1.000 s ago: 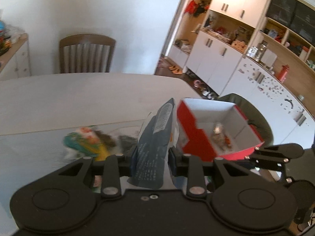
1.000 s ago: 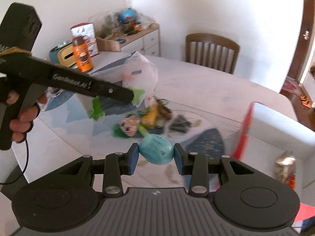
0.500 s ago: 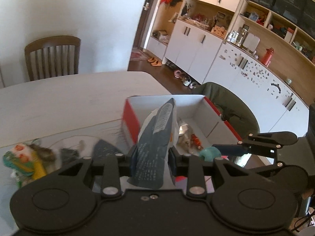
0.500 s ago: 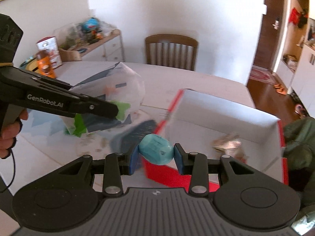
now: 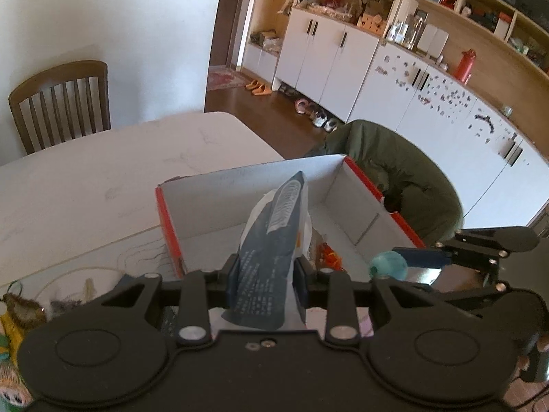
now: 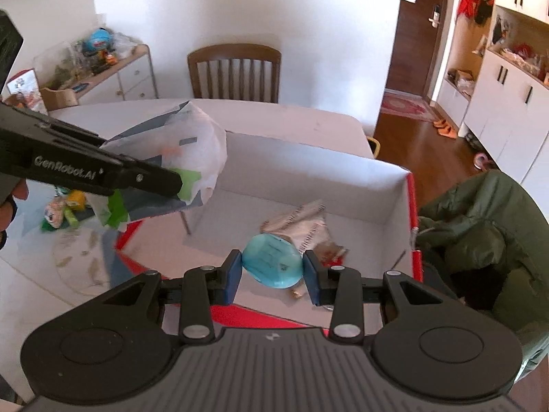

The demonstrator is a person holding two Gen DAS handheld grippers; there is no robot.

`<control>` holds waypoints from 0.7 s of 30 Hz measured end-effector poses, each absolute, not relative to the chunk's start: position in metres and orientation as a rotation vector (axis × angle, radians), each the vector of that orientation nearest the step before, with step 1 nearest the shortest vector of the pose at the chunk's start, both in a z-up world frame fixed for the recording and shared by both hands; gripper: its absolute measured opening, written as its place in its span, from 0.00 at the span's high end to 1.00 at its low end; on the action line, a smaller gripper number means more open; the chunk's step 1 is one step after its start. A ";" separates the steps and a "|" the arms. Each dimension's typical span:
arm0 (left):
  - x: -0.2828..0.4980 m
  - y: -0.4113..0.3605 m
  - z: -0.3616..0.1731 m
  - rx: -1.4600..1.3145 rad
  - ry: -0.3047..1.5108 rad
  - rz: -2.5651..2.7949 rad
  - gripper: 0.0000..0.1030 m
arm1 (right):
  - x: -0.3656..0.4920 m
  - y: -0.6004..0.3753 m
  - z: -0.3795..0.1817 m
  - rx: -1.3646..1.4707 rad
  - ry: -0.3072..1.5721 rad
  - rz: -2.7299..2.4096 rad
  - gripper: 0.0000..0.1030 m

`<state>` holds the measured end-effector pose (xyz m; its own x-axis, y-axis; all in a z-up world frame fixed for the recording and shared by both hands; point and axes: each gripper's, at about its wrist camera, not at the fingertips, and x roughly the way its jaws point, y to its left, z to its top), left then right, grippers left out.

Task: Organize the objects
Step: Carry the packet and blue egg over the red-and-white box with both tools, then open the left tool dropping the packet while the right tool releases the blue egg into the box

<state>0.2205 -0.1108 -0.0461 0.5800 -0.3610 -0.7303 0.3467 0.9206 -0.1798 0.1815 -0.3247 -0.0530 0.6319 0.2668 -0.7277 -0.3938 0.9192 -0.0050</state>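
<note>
A red box with a white inside (image 5: 240,206) (image 6: 308,168) stands on the white table. My left gripper (image 5: 266,278) is shut on a dark blue and white snack bag (image 5: 274,240), held upright over the box's near left edge; from the right wrist view the bag (image 6: 178,158) hangs at the box's left corner. My right gripper (image 6: 272,274) is shut on a turquoise egg-shaped toy (image 6: 272,264), held over the box's near side; in the left wrist view that toy (image 5: 387,265) shows at the right. A crumpled wrapper (image 6: 302,226) lies inside the box.
Several small toys and packets (image 6: 63,209) (image 5: 13,312) lie on the table left of the box. A wooden chair (image 6: 235,72) stands at the far side, a green jacket (image 6: 480,240) hangs on a chair right of the box. A sideboard (image 6: 103,68) stands far left.
Both grippers have swung from the pile of toys toward the red box, keeping the bag and the turquoise toy in their grip. Now both hang over the box.
</note>
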 end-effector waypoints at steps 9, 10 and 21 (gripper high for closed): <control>0.269 -0.135 -0.079 0.068 0.940 -0.382 0.69 | 0.217 -0.339 -0.090 -0.150 0.913 0.359 0.63; 0.274 -0.138 -0.082 0.078 0.945 -0.373 0.69 | 0.220 -0.339 -0.094 -0.151 0.925 0.362 0.63; 0.311 -0.167 -0.115 0.182 1.010 -0.340 0.69 | 0.249 -0.338 -0.128 -0.173 1.040 0.358 0.63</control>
<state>0.3111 -0.1671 -0.1151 0.4855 -0.1941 -0.8524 0.3603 0.9328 -0.0072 0.2486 -0.3379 -0.1283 0.4551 0.2071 -0.8660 -0.3694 0.9289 0.0280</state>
